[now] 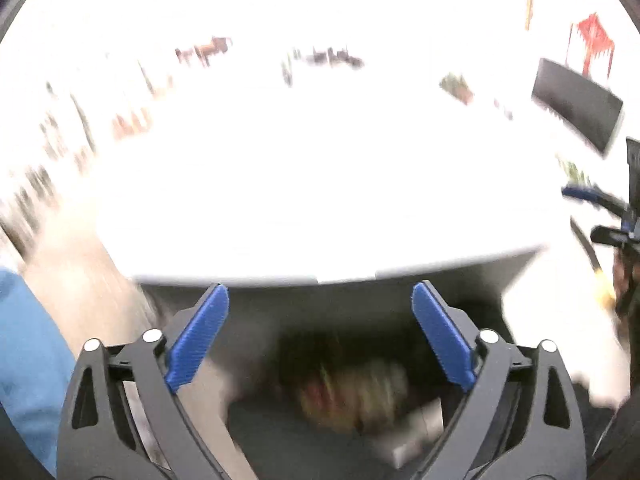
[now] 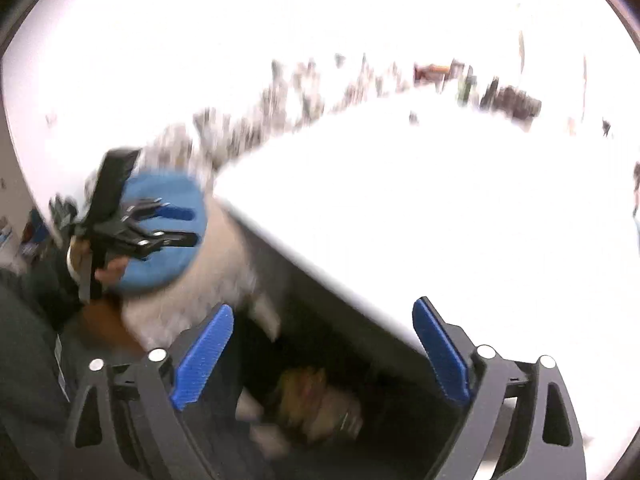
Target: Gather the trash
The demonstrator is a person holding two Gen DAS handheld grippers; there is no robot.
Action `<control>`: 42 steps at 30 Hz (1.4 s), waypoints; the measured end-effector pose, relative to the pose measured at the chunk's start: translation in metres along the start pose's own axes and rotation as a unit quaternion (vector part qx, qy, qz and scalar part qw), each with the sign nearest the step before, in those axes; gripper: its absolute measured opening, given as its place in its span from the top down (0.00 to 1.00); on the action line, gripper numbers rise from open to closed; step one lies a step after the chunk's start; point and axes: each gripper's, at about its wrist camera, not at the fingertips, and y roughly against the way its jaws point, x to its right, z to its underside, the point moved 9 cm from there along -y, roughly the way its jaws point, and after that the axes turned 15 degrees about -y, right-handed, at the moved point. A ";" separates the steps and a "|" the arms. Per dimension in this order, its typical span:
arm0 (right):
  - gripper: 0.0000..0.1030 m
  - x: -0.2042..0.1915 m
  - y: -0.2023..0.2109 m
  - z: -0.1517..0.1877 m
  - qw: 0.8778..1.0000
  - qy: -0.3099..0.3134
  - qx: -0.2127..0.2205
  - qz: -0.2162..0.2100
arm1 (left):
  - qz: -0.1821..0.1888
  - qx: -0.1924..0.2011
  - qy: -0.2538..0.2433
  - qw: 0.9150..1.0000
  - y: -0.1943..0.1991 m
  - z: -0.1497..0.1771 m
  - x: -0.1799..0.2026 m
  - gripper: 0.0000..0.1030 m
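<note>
Both views are heavily smeared by motion blur. The white table (image 1: 320, 184) is blown out by glare. Fisheye bending and dark corners are seen at the edges.

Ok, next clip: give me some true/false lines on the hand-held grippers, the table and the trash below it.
1. The left hand-held gripper stands open with nothing between its fingers. True.
2. The right hand-held gripper is clamped on a wrapper. False: it is open and holds nothing.
3. Blurred trash lies in a dark bin below the white table. True.
4. The table is dark wood. False: it is white.
</note>
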 end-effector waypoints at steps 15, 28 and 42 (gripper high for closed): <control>0.04 0.081 -0.090 -0.159 0.947 -0.136 0.228 0.182 | -0.119 0.092 0.059 0.987 -0.128 -0.182 -0.032 0.09; 0.04 0.153 -0.184 -0.101 0.938 -0.214 0.112 0.251 | -0.120 -0.014 0.068 0.990 -0.221 -0.133 -0.043 0.09; 0.04 0.150 -0.193 -0.099 0.939 -0.192 0.093 0.271 | -0.117 -0.038 0.065 0.990 -0.238 -0.124 -0.047 0.09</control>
